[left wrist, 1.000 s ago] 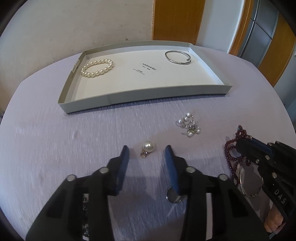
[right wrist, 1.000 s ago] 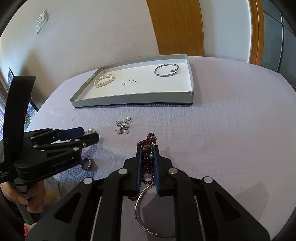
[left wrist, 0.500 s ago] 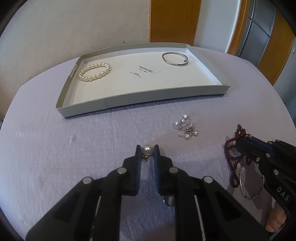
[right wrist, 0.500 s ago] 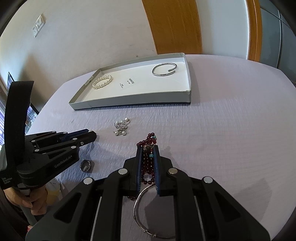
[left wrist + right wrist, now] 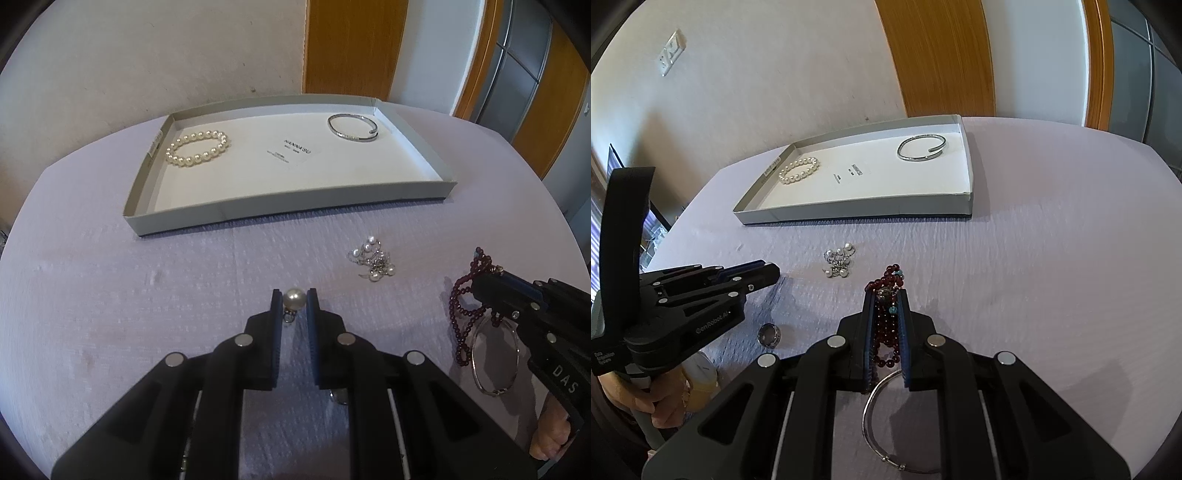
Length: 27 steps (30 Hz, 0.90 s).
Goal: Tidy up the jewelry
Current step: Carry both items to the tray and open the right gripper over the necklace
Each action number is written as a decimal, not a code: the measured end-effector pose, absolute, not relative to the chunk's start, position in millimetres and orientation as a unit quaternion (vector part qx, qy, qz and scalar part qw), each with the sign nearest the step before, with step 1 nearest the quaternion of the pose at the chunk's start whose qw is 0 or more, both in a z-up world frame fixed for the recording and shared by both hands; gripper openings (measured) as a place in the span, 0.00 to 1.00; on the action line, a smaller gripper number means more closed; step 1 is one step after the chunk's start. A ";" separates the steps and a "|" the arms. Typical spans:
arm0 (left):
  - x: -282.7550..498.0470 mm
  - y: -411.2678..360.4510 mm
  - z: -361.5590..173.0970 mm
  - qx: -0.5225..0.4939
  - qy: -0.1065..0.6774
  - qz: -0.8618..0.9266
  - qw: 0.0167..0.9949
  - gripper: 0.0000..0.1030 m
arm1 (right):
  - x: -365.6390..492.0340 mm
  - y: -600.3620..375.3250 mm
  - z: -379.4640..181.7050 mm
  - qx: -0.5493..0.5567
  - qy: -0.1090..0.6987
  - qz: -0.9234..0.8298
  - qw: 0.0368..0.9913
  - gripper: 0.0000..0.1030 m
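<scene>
Left tongs (image 5: pixel 294 301) have just been closed onto the pearl pendant (image 5: pixel 294 298) on the desk (image 5: pixel 110 295), right tongs (image 5: pixel 885 295) are clamped on the garnet bead bracelet (image 5: pixel 886 321), so both can be carried to the tray (image 5: pixel 258 216).

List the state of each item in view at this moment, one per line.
Left gripper: shut on the pearl pendant, at the tablecloth.
Right gripper: shut on the dark red bead bracelet.
Tray: open-topped, on the table.
Pearl bracelet: lying in the tray, left side.
Silver bangle: lying in the tray, right side.
Pearl earring cluster: loose on the cloth.
Second silver bangle: on the cloth, below the right gripper.
Ring: on the cloth.
</scene>
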State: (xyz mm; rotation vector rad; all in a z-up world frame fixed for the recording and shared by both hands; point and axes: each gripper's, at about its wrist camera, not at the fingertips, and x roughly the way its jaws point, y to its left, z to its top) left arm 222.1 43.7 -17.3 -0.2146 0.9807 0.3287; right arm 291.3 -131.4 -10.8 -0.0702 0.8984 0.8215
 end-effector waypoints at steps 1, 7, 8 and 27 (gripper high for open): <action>220.6 43.5 -15.8 -0.102 0.466 0.158 0.864 0.13 | 291.2 -131.4 -10.5 -0.033 0.421 0.386 0.820 0.12; 215.0 44.9 -5.1 -0.105 0.455 0.161 0.869 0.13 | 290.0 -131.0 -7.3 -0.035 0.415 0.389 0.822 0.12; 213.9 45.2 -3.4 -0.106 0.453 0.162 0.870 0.13 | 289.7 -130.9 -6.8 -0.036 0.414 0.389 0.822 0.12; 197.4 75.4 33.7 -0.114 0.416 0.181 0.884 0.13 | 288.3 -107.4 31.1 -0.045 0.379 0.399 0.834 0.12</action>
